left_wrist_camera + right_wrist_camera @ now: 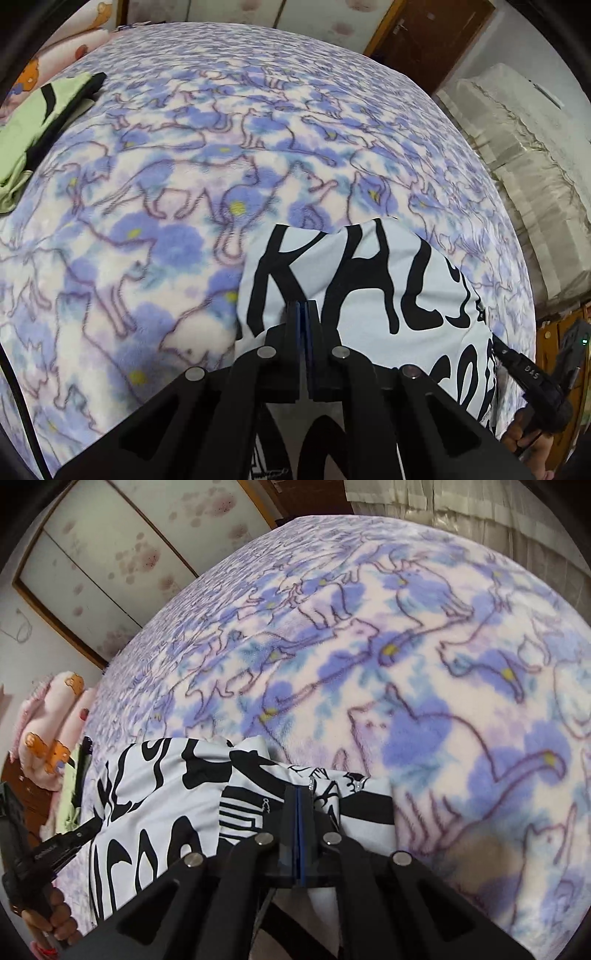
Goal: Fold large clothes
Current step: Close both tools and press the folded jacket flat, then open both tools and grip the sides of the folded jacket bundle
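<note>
Home bedroom. Bed under fleece blanket (229,155) w/ purple cat-and-flower print fills most of both views. Sliding wardrobe doors (122,550), wood-framed w/ pinkish blossom pattern, behind the bed. Brown wooden door (424,33) w/ lever handle in far corner. Pink bedding w/ cartoon bears (51,734) piled at bed's edge; folded green garment (33,129) beside it. Cloth-draped unit (524,158) along the wall. Domestic, lived-in.
</note>
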A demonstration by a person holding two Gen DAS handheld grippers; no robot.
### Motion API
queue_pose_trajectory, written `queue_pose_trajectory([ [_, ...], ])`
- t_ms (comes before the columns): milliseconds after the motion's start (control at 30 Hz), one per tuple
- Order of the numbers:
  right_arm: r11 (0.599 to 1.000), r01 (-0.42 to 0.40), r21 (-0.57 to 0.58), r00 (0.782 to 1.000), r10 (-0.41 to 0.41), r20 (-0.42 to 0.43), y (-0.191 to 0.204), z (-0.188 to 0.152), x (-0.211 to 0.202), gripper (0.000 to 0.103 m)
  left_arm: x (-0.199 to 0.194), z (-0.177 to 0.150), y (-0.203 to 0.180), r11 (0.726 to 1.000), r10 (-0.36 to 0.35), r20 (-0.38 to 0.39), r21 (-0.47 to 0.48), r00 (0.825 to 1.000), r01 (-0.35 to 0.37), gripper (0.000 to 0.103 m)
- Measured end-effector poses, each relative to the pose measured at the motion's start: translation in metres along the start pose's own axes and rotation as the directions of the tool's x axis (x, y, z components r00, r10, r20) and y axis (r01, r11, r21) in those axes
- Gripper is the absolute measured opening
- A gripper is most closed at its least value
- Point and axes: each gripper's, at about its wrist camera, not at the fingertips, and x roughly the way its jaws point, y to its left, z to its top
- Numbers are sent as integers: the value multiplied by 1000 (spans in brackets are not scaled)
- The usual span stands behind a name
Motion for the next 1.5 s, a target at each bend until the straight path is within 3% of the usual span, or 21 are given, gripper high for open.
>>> queue_pose_trajectory([
  [133, 998, -53, -25, 999, 53, 6, -1, 12, -16, 0, -8, 3, -8, 999, 33, -44, 42, 998, -31, 3],
  [233, 996, -46, -73, 999, 48, 22, -1, 26, -31, 0, -20, 5, -16, 997, 13, -51, 76, 999, -9, 4],
  [333, 989, -129, -78, 992, 128, -15, 5, 30, -40, 0, -29, 1, -23, 997, -13, -71, 77, 997, 18, 5],
  [533, 946, -302, -122, 949, 286, -133, 56, -7, -32, 0, -32, -25, -33, 997, -22, -119, 69, 993, 30, 5],
  [667, 929, -350, -119, 920, 317, -230, 85, -40, -8, 0, -34, -44, -31, 999, -41, -132, 17, 990, 44, 5],
  [800, 943, -315, -108, 925, 279, -258, 94, -66, 5, 0, -34, -58, -28, 999, -37, -144, 7, 989, 39, 6],
  [867, 949, -297, -104, 932, 264, -249, 89, -66, 4, 0, -36, -63, -26, 999, -31, -147, 22, 989, 34, 6],
  [967, 975, -203, -88, 962, 182, -201, 72, -57, -3, 0, -42, -67, -21, 999, -16, -151, 46, 988, 23, 6],
  [1200, 992, -99, -80, 982, 84, -167, 30, -51, -33, 0, -56, -78, 2, 1000, -24, -151, -2, 988, 24, 5],
  [1300, 991, -137, -4, 976, 134, -170, 13, -52, -43, 0, -59, -81, 10, 998, -51, -153, -35, 987, 47, 5],
  [1400, 998, -61, -8, 989, 60, -134, 4, -52, -59, 0, -63, -82, 14, 999, -33, -159, -45, 987, 26, 5],
  [1500, 993, -91, 72, 987, 100, -128, -14, -52, -74, 3, -66, -83, 21, 999, -25, -183, -50, 983, 16, 6],
])
